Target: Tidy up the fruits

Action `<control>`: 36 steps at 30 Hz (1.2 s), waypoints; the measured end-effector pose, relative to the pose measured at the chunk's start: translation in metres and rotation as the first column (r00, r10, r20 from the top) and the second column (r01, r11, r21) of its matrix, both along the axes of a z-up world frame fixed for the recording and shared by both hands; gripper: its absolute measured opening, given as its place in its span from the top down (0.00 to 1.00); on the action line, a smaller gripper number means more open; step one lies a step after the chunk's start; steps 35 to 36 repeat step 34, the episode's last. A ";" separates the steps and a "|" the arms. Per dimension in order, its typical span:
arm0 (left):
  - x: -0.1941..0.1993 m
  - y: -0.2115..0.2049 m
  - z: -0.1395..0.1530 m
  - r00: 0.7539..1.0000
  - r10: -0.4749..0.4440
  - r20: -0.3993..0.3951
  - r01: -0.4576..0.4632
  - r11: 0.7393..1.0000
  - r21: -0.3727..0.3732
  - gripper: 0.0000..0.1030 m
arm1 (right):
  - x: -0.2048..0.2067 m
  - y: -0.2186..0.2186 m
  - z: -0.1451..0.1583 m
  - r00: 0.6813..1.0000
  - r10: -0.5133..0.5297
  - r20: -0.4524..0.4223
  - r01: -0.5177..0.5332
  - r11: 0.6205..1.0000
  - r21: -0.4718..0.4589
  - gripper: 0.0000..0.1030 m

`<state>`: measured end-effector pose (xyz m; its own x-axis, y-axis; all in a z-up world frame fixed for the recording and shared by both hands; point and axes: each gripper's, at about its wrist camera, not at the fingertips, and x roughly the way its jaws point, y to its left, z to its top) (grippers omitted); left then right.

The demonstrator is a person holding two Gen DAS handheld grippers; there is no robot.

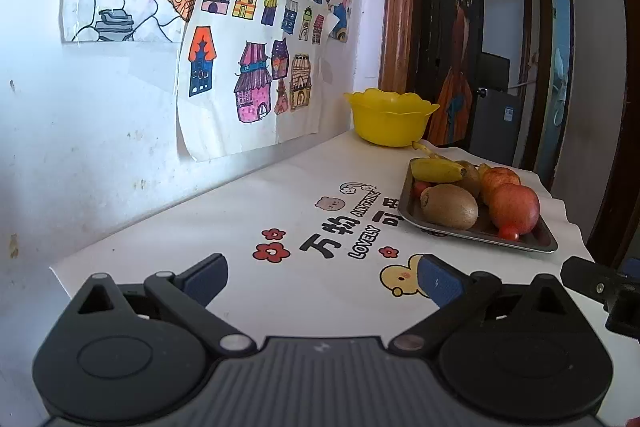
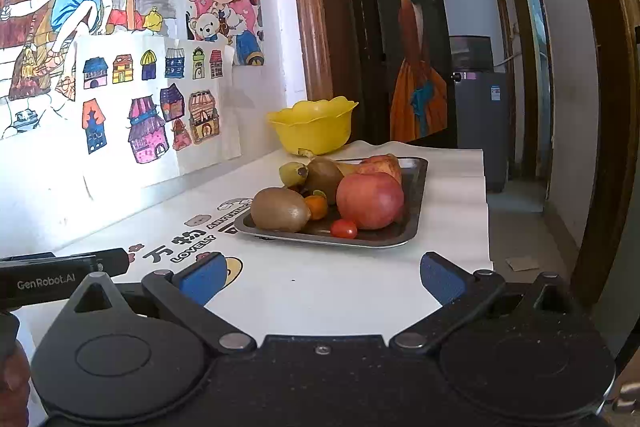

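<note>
Fruit piled on a metal tray, both grippers idle.

Left gripper and right gripper (blue pads) sit at the bottom of their frames, spread wide, holding nothing. In the right wrist view, mid-frame, apples, kiwis, a banana and a cherry tomato fill the tray; a yellow bowl stands just behind.

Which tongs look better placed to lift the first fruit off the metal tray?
Probably the right tongs: open, empty, with the tray almost straight ahead and the near apple close. The left tongs, also open, see the tray off to their right.
</note>
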<state>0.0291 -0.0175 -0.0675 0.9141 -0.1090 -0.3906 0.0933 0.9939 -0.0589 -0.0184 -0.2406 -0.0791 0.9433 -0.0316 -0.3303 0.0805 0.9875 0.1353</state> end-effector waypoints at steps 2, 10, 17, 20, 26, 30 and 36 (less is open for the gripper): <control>0.000 0.000 0.000 1.000 0.000 0.000 0.000 1.000 0.001 0.00 | 0.000 0.000 0.000 1.000 0.003 -0.003 -0.003 1.000 -0.001 0.01; 0.001 -0.002 -0.001 1.000 -0.002 -0.005 0.002 1.000 0.006 0.00 | 0.000 -0.001 0.000 1.000 0.008 -0.005 -0.008 1.000 -0.002 0.01; 0.001 -0.003 -0.001 1.000 -0.002 -0.006 0.002 1.000 0.010 0.00 | 0.000 0.000 0.000 1.000 0.007 -0.005 -0.007 1.000 -0.002 0.01; 0.001 -0.003 -0.001 1.000 -0.003 -0.005 0.003 1.000 0.010 0.00 | 0.001 0.000 0.000 1.000 0.008 -0.006 -0.008 1.000 -0.005 0.01; 0.001 -0.003 -0.001 1.000 -0.001 -0.005 0.001 1.000 0.011 0.00 | 0.001 0.000 0.000 1.000 0.006 -0.004 -0.006 1.000 -0.004 0.01; 0.001 -0.002 -0.001 1.000 0.007 -0.005 -0.007 1.000 0.009 0.00 | 0.000 0.000 -0.001 1.000 0.007 -0.003 -0.007 1.000 -0.003 0.01; 0.001 -0.002 0.000 1.000 0.006 -0.004 -0.006 1.000 0.009 0.00 | 0.000 0.000 0.000 1.000 0.007 -0.004 -0.007 1.000 -0.005 0.01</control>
